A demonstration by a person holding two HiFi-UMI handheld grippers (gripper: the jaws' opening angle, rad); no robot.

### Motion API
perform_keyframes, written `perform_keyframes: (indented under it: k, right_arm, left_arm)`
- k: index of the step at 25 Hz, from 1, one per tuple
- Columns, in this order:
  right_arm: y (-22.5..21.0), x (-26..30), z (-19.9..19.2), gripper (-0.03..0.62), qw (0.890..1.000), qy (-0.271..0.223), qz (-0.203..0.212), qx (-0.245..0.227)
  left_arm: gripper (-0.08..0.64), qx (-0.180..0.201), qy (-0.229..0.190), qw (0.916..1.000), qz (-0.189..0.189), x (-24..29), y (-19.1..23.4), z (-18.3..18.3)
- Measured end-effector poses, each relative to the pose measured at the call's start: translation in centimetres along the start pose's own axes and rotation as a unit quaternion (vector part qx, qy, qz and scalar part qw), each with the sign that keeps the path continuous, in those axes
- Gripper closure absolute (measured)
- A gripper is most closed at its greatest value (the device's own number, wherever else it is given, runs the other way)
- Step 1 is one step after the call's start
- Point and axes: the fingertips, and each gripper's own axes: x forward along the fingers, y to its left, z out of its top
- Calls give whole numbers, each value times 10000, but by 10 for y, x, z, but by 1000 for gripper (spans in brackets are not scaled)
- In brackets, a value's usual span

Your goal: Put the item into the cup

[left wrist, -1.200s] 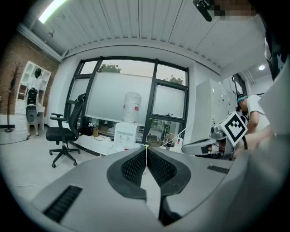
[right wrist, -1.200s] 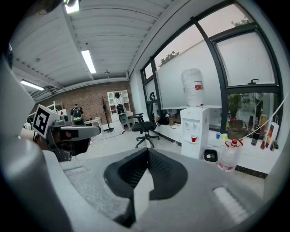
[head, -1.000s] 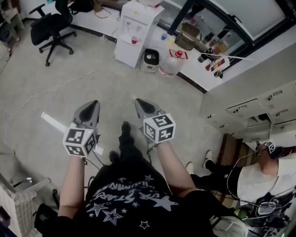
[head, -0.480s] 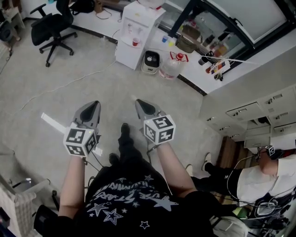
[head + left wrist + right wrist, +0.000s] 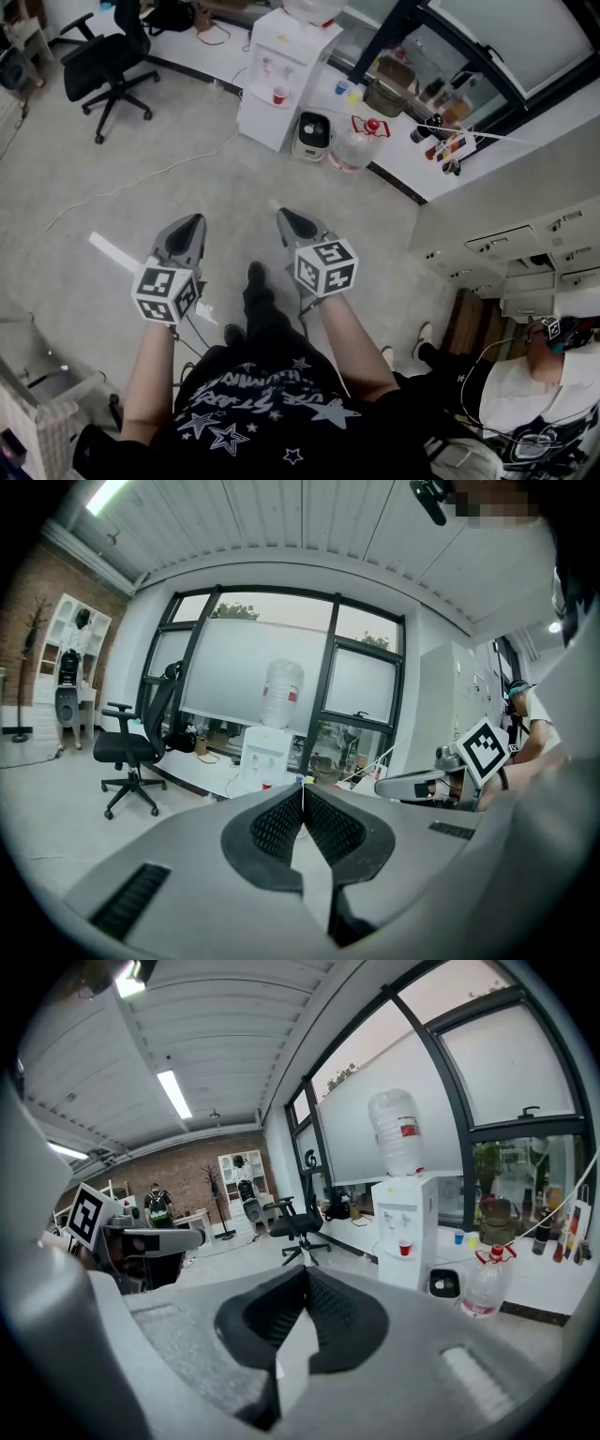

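Note:
I stand on a grey office floor with both grippers held out at waist height. My left gripper point(image 5: 190, 223) is shut, its ribbed pads pressed together with nothing between them point(image 5: 303, 787). My right gripper point(image 5: 283, 215) is also shut and empty point(image 5: 305, 1270). A small red cup point(image 5: 278, 95) sits in the tap recess of the white water dispenser point(image 5: 281, 56), far ahead of both grippers. A blue cup point(image 5: 341, 87) stands on the low white ledge beside it. I cannot tell which thing is the item.
A black office chair point(image 5: 108, 52) stands at the far left. A small white bin point(image 5: 310, 136) and a large water bottle point(image 5: 354, 145) sit on the floor by the dispenser. White cabinets point(image 5: 525, 244) and another person point(image 5: 525, 370) are at the right. A cable point(image 5: 141, 178) crosses the floor.
The view has tilted slightly, so both grippers and the dispenser sit a little lower in the picture. Both grippers stay shut, side by side.

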Motion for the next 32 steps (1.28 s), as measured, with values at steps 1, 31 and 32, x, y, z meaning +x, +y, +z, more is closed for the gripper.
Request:
perform_keyframes:
  k: [1,31,32]
  right_arm:
    - [-9,7,2,591,10000,-7,3,25]
    - [-235,150,79,591,9987,37,27,508]
    - [-238,151,78,591,9986,47,23,522]
  left_arm:
    - [551,8,18,10000,1,11,3,1]
    - [551,-94,194,9997,83,267,51,64]
    - [551,-96,216,9997,60,273,51,64]
